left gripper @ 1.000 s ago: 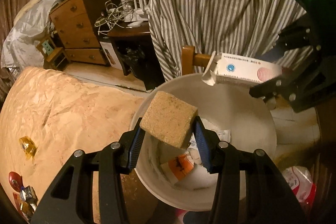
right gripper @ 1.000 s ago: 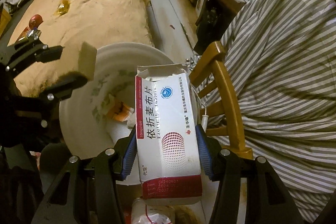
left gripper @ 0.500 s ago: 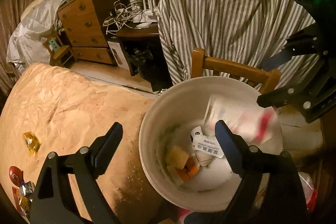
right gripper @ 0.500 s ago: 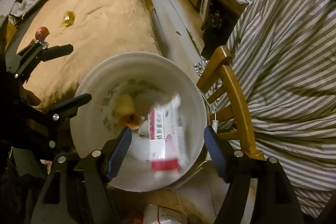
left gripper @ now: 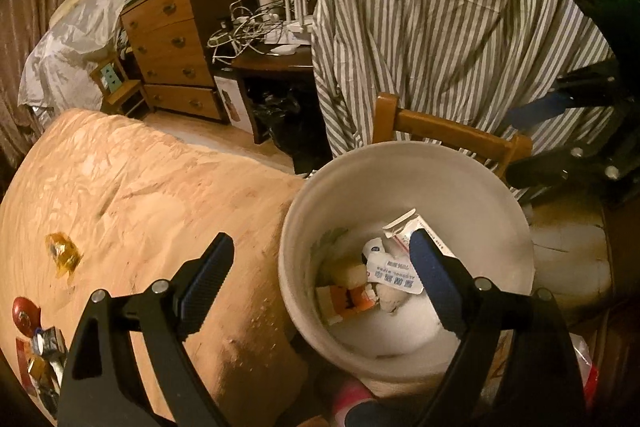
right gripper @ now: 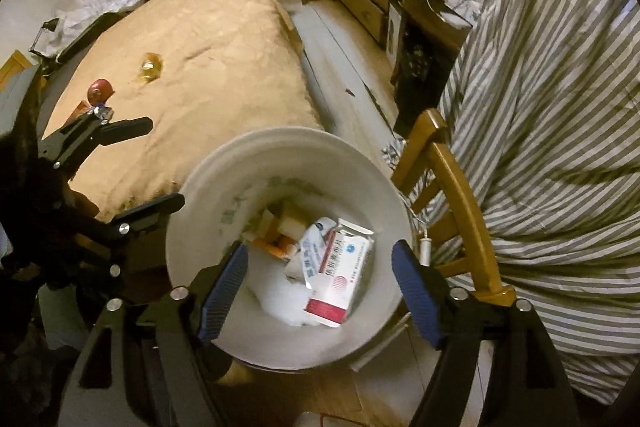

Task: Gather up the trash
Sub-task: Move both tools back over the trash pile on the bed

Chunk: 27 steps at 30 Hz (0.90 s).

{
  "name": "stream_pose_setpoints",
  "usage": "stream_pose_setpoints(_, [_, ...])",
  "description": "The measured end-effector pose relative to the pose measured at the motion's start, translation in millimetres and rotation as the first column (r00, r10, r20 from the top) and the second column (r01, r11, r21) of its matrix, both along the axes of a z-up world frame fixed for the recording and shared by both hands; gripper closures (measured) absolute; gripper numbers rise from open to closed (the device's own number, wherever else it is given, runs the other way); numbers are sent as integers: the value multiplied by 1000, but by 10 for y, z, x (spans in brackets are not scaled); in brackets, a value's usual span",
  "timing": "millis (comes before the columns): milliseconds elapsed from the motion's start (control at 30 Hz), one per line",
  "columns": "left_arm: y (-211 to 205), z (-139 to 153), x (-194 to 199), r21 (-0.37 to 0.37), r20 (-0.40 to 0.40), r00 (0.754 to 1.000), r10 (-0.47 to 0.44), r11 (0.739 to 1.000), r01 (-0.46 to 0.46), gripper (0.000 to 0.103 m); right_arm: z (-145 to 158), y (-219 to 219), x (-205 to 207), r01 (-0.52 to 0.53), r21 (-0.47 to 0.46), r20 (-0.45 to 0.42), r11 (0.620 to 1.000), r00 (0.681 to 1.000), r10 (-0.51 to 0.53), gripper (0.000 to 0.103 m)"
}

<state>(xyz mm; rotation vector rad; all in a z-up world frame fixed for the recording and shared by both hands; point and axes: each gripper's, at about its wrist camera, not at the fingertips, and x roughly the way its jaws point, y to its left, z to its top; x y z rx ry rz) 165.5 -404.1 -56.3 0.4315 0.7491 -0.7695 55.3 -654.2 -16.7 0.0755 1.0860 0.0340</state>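
Observation:
A white bucket (left gripper: pixel 304 223) (right gripper: pixel 188 227) stands beside the bed and holds trash. Inside lie a white-and-red medicine box (right gripper: pixel 340 275) (left gripper: pixel 404 227), a yellowish sponge (left gripper: pixel 352 273) (right gripper: pixel 294 227), a wipes packet (left gripper: pixel 394 275) and an orange carton (left gripper: pixel 348 301). My left gripper (left gripper: pixel 320 267) is open and empty above the bucket's left rim. My right gripper (right gripper: pixel 320 287) is open and empty above the bucket. More trash lies on the bed: a yellow wrapper (left gripper: pixel 62 253) (right gripper: pixel 151 67), a red round item (left gripper: pixel 25 311) (right gripper: pixel 100 90) and crumpled wrappers (left gripper: pixel 42 355).
The tan bed (left gripper: pixel 140 195) (right gripper: pixel 208 47) fills the left. A wooden chair (left gripper: pixel 448 135) (right gripper: pixel 460 199) draped with striped cloth (left gripper: pixel 440 27) stands behind the bucket. A chest of drawers (left gripper: pixel 172 47) and a cable-strewn dark desk (left gripper: pixel 264 59) are at the back.
Both grippers opened. The sponge fell from the left one and the medicine box from the right one; both now rest in the bucket.

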Motion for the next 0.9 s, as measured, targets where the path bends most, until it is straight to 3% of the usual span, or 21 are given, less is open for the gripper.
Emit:
stream_pose_setpoints(67, [64, -3, -1, -2, 0, 1000, 12, 1000, -12, 17, 9, 79, -47, -1, 0, 23, 1000, 1000, 1, 26])
stream_pose_setpoints(200, [271, 29, -25, -25, 8, 999, 41, 999, -41, 17, 155, 301, -224, 22, -76, 167, 997, 986, -9, 20])
stream_pose_setpoints(400, [938, -52, 37, -64, 9, 988, 156, 986, -155, 17, 299, 902, -519, 5, -127, 419, 992, 907, 49, 13])
stream_pose_setpoints(467, [1287, -87, 99, -79, 4, 974, 226, 971, -225, 17, 268, 1170, -552, -24, -124, 473, 992, 878, 80, 12])
stream_pose_setpoints(600, [1988, -112, 171, -106, 14, 926, 377, 922, -373, 17, 155, 1615, -522, -89, -80, 505, 993, 855, 117, 11])
stream_pose_setpoints(667, [2507, -149, 246, -126, 2, 863, 506, 856, -501, 17, 80, 1833, -474, -123, -62, 508, 990, 850, 137, 11])
stream_pose_setpoints(733, [2997, -201, 318, -144, -18, 782, 623, 772, -619, 17, -41, 2071, -374, -172, -28, 489, 985, 857, 164, 11])
stream_pose_setpoints(900, [4191, -457, 408, -156, -103, 514, 852, 496, -854, 17, -311, 2561, -151, -240, 20, 454, 971, 867, 205, 11])
